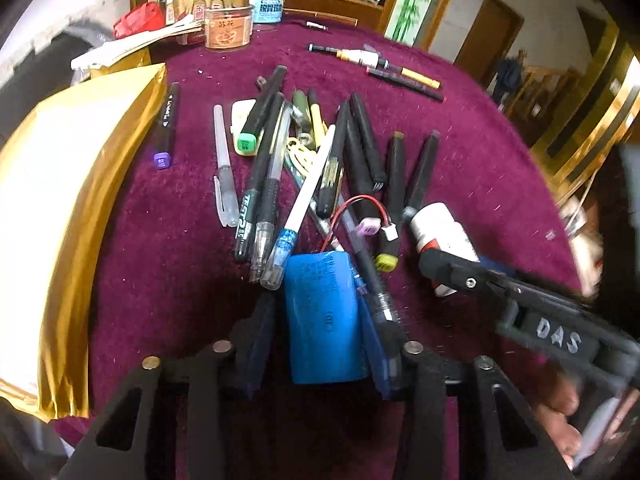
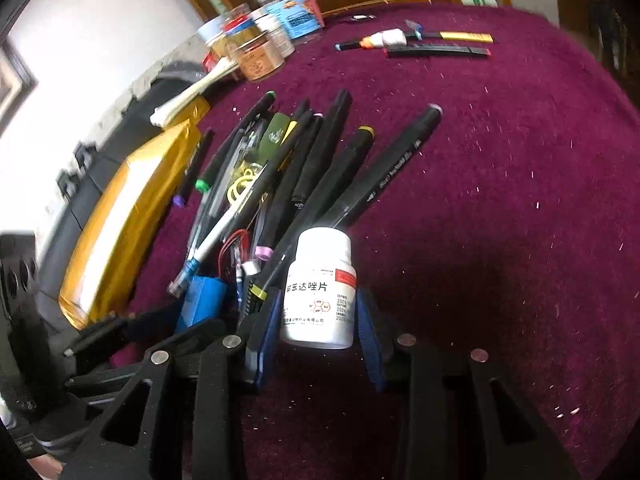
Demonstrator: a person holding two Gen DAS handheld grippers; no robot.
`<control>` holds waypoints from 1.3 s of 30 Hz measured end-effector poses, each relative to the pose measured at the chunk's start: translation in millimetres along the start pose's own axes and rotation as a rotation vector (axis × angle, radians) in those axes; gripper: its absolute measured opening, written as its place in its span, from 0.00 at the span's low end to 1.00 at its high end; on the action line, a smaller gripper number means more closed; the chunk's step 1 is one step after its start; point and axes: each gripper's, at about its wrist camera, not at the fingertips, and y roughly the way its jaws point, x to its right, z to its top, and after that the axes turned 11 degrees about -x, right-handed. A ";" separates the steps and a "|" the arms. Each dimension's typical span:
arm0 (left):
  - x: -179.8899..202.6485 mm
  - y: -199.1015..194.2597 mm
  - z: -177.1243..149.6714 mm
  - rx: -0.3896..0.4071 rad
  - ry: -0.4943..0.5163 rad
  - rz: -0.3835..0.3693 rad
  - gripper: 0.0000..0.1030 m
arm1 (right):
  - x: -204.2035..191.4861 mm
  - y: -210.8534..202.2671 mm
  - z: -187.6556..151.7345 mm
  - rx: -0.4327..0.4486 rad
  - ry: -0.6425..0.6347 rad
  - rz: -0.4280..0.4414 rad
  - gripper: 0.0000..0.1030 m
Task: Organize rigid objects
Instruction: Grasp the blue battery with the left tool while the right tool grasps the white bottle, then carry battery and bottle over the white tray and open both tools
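My left gripper [image 1: 324,340] is shut on a blue battery pack [image 1: 326,316] with a red wire, held at the near end of a pile of pens and markers [image 1: 304,168] on the purple tablecloth. My right gripper [image 2: 318,328] is shut on a white pill bottle [image 2: 320,288], upright, just right of the same pile [image 2: 288,168]. The bottle [image 1: 440,232] and the right gripper's finger also show at right in the left wrist view. The battery pack [image 2: 202,300] shows at lower left in the right wrist view.
A gold padded envelope [image 1: 60,220] lies at the left. Jars and tins [image 1: 228,4] stand at the back left. A few separate pens [image 1: 380,64] lie at the back right. A purple-capped marker [image 1: 166,132] lies beside the envelope. Bare cloth [image 2: 500,200] spreads to the right.
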 end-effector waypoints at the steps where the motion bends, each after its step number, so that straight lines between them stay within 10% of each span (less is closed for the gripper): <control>1: -3.4 -6.7 -0.9 0.002 -0.008 -0.048 0.28 | 5.2 -1.0 0.0 -0.005 0.025 0.036 0.34; 3: -8.0 -15.4 -2.2 -0.001 -0.018 -0.109 0.15 | 15.9 -2.8 -1.8 -0.014 0.085 0.123 0.34; 10: -9.9 -10.1 -0.4 -0.013 -0.029 -0.155 0.22 | 16.6 -4.8 -8.5 -0.013 0.147 0.146 0.34; 12: -4.9 0.9 0.6 -0.040 -0.020 -0.125 0.41 | 12.2 -5.1 -9.9 -0.007 0.136 0.119 0.34; 22: 28.0 18.8 -4.2 0.034 0.090 0.111 0.37 | 14.4 -3.4 -4.5 -0.020 0.145 0.128 0.35; 39: -28.0 0.6 -16.5 -0.089 -0.084 -0.393 0.37 | 12.5 -4.3 -8.4 -0.014 0.151 0.139 0.34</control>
